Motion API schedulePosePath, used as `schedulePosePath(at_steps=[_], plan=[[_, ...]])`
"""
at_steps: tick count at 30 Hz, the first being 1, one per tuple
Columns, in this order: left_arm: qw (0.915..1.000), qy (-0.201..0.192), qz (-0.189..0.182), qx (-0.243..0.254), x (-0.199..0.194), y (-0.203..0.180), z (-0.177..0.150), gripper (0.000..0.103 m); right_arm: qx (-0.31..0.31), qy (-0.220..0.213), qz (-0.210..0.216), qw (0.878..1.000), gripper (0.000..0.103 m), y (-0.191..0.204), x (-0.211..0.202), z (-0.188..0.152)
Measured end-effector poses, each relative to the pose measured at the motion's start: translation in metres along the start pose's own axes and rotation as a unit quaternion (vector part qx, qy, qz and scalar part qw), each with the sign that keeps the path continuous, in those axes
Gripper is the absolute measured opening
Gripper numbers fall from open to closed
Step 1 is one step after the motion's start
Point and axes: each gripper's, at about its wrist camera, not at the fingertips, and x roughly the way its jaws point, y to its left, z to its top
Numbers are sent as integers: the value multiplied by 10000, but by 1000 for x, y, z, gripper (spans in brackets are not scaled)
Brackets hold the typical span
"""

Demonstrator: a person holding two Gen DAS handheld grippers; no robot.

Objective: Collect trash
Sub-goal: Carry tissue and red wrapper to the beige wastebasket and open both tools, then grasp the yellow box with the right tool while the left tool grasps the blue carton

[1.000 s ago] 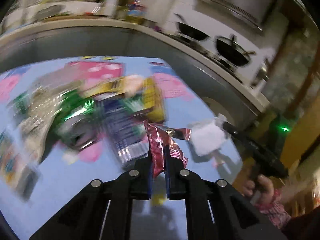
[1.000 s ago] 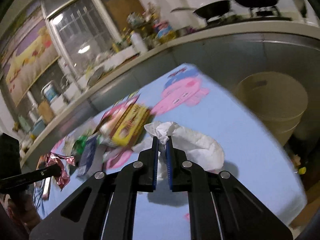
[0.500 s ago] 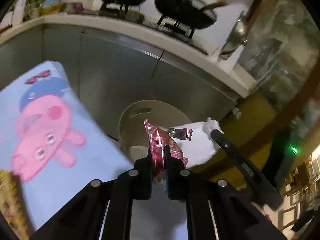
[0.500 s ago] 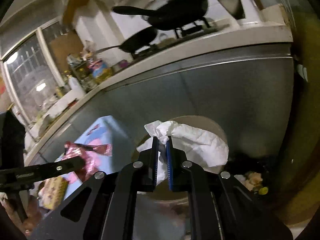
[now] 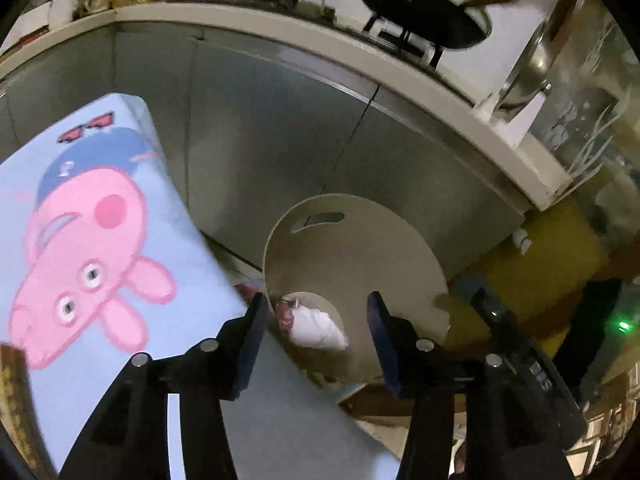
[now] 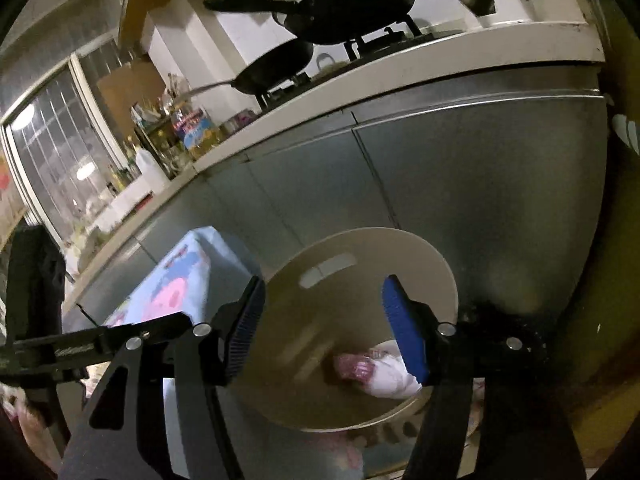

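Both grippers hang over the round tan trash bin that stands on the floor next to the table with the blue pig cloth. The left gripper has its jaws wide apart and holds nothing. The right gripper is wide apart too, with nothing between its blue pads. Down at the bottom of the bin lies the white crumpled tissue, and the shiny red wrapper sits right beside it, touching it. The right camera shows the same two bits of trash in the bin, a little blurry. Behind the bin is a grey cabinet, and black pans sit on the stove on top
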Motion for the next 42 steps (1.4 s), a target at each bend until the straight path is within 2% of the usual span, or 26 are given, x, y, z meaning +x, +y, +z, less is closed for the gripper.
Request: schedulePosePath(at_steps=[3, 5, 8, 11, 14, 17, 21, 26, 28, 29, 30, 34, 37, 40, 41, 42], plan=[[9997, -180, -148, 61, -37, 8, -22, 51, -37, -21, 180, 9998, 59, 17, -13, -3], [9992, -285, -212, 168, -66, 18, -49, 51, -97, 22, 277, 9996, 58, 28, -20, -8], [9989, -224, -262, 304, -103, 33, -95, 51, -199, 248, 502, 9982, 56, 53, -26, -21], [9992, -146, -21, 380, -137, 42, -143, 51, -411, 552, 808, 9944, 56, 91, -28, -45], [9991, -126, 342, 218, -169, 64, -183, 51, -556, 1005, 1150, 9867, 60, 132, -18, -72], [9977, -221, 610, -170, -195, 87, -206, 51, -628, 1479, 1452, 9763, 77, 182, -1, -105], [9916, -517, 1028, -591, -225, 120, -228, 53, -823, 1921, 1687, 9633, 84, 248, 26, -140], [9853, -672, 1190, -1023, -238, 145, -236, 57, -719, 2305, 1383, 9605, 86, 288, 67, -159], [9843, -705, 1222, -1061, -236, 143, -233, 61, -715, 2268, 1298, 9626, 83, 295, 72, -161], [9836, -739, 1266, -1045, -235, 143, -230, 65, -803, 2320, 1320, 9604, 67, 298, 73, -162], [9832, -760, 1301, -1026, -234, 145, -229, 67, -830, 2382, 1367, 9580, 62, 299, 74, -163], [9814, -785, 1447, -991, -224, 146, -220, 69, -1151, 2069, 1194, 9642, 59, 291, 49, -155], [9781, -817, 1536, -1143, -214, 151, -212, 69, -1420, 1664, 1000, 9706, 59, 273, 17, -147], [9746, -806, 1723, -1184, -202, 155, -205, 68, -1768, 1428, 753, 9709, 59, 254, -10, -148], [9734, -790, 1793, -1191, -200, 156, -205, 63, -1878, 1385, 671, 9701, 59, 249, -16, -151], [9715, -763, 1902, -1194, -195, 158, -203, 63, -1978, 1356, 589, 9690, 59, 244, -21, -154]])
